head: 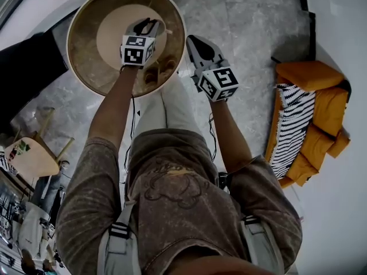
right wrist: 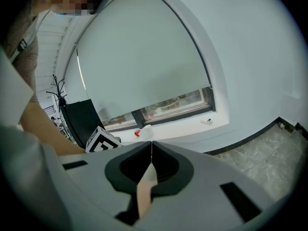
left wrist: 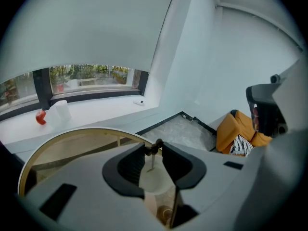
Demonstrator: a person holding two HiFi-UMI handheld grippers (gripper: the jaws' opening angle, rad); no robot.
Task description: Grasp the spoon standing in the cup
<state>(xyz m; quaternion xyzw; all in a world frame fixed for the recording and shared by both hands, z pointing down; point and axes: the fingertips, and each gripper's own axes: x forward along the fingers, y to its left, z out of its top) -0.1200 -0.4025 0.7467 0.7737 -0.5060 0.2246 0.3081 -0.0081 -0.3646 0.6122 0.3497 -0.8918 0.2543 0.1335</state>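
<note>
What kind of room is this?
Probably a living room or lounge. There is an orange sofa by the wall, a round wooden table, and a long window with plants outside.

Soft, even daylight pours in from the window [left wrist: 91,76], leaving the white walls bright with barely any glare, and both gripper views bend hard at the edges into black fisheye corners. Up close the left gripper [left wrist: 154,147] goes soft-focus while the spoon [left wrist: 152,160] stays readable. The head view runs dimmer, with a faint sheen on the grey floor [head: 246,22] and weak shadows.
</note>
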